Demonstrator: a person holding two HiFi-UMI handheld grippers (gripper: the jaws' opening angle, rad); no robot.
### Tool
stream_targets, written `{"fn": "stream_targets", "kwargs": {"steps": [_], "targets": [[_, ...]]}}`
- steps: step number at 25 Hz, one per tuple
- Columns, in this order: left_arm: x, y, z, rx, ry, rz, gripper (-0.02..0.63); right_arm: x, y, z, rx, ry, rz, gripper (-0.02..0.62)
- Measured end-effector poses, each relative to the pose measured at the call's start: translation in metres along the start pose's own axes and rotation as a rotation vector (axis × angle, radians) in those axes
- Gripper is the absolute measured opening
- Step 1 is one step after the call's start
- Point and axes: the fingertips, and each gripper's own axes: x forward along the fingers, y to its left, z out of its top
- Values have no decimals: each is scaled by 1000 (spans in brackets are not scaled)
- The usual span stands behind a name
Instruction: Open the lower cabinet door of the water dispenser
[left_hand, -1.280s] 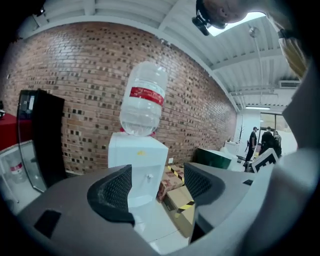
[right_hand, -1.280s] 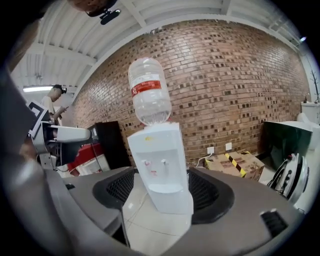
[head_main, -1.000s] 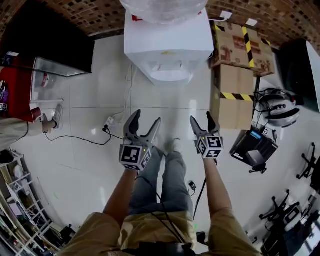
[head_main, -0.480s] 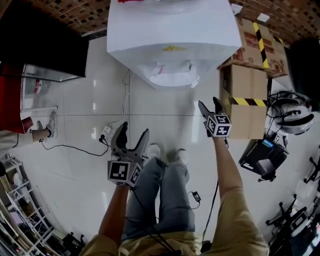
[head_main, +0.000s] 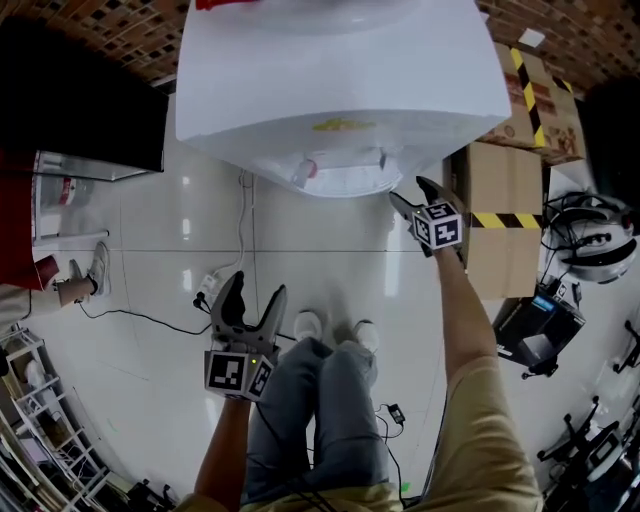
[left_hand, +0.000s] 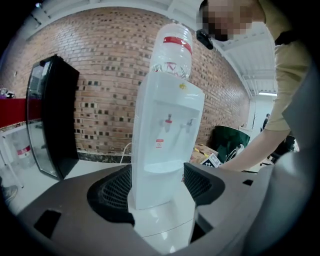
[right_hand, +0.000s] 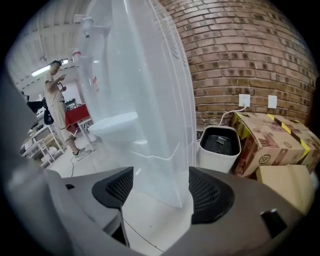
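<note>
The white water dispenser (head_main: 340, 90) fills the top of the head view; its taps and drip tray (head_main: 340, 170) face me. In the left gripper view it stands upright with a bottle on top, and its lower cabinet front (left_hand: 150, 197) lies ahead between the jaws, at a distance. My left gripper (head_main: 255, 290) hangs open over the floor tiles, well short of the dispenser. My right gripper (head_main: 411, 192) is open close by the dispenser's right front corner. In the right gripper view that lower corner (right_hand: 167, 170) stands ahead between the open jaws, which hold nothing.
Cardboard boxes with yellow-black tape (head_main: 505, 215) stand just right of the dispenser, with a white bin (right_hand: 220, 145) behind it. A black cabinet (head_main: 80, 110) is at the left. A power strip and cable (head_main: 205, 285) lie on the floor. Another person (right_hand: 54, 95) stands further off.
The view has closed in on the dispenser. My right gripper has travelled forward to its right front corner. The left gripper has dropped back toward the lower left. Both have stayed open.
</note>
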Motion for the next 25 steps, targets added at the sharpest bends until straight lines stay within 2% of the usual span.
{"fn": "stream_targets", "kwargs": {"steps": [4, 7, 13, 16, 19, 22, 25], "targets": [[5, 2, -7, -16, -1, 2, 316, 21, 7, -7, -4, -15, 39, 360], [9, 9, -13, -34, -5, 20, 316, 33, 5, -3, -25, -35, 21, 353], [18, 13, -22, -61, -9, 32, 316, 37, -2, 1, -137, 7, 61, 348], [20, 8, -29, -72, -7, 21, 316, 30, -4, -4, -182, 33, 53, 300], [22, 4, -33, -62, -2, -3, 316, 24, -7, -8, -180, 33, 27, 204], [21, -2, -34, -42, 8, -21, 316, 25, -7, -8, -159, 39, 35, 202], [17, -3, -32, -13, 7, -31, 316, 24, -11, -8, -215, 52, 52, 221]]}}
